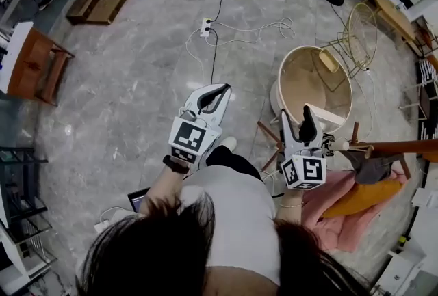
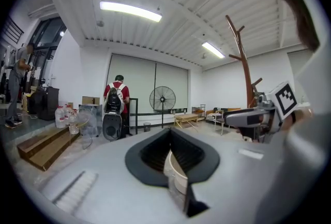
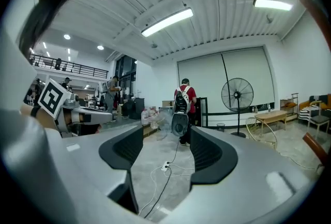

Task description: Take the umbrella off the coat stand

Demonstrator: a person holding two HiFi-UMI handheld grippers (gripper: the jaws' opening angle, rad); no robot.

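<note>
The person's torso (image 1: pixel 236 219) in a white shirt is filling the bottom of the head view, and both arms are reaching forward over the grey stone floor (image 1: pixel 116 96). The left gripper (image 2: pixel 170 131) is pointing out across the open floor. Its fingers are pressing together at the tips, with nothing pinched between them. The right gripper (image 3: pixel 165 137) is being held alongside it, apart from it. Its fingers are standing spread wide and empty, showing only floor and a trailing cable (image 3: pixel 162 190) through the gap.

Just to the right of the right gripper in the head view, the coat stand (image 1: pixel 410 147) is showing as a brown wooden pole with short pegs. The left gripper view is showing it upright and branching beyond the right gripper. The fingers of neither gripper are resting on it. Below the pole in the head view, a grey cloth (image 1: pixel 373 168), a yellow-orange bundle (image 1: pixel 366 197) and a pink cloth (image 1: pixel 335 216) are lying together. Which of these, if any, is the umbrella I cannot tell.

Past the right gripper a round cream tub (image 1: pixel 304 76) is standing on the floor, with a wire chair (image 1: pixel 363 31) behind it. Further ahead a white power strip (image 1: pixel 206 27) is lying with its leads curling away. Towards the far wall a person in a red top (image 3: pixel 184 98) with a backpack is standing near a pedestal fan (image 3: pixel 237 94).
</note>
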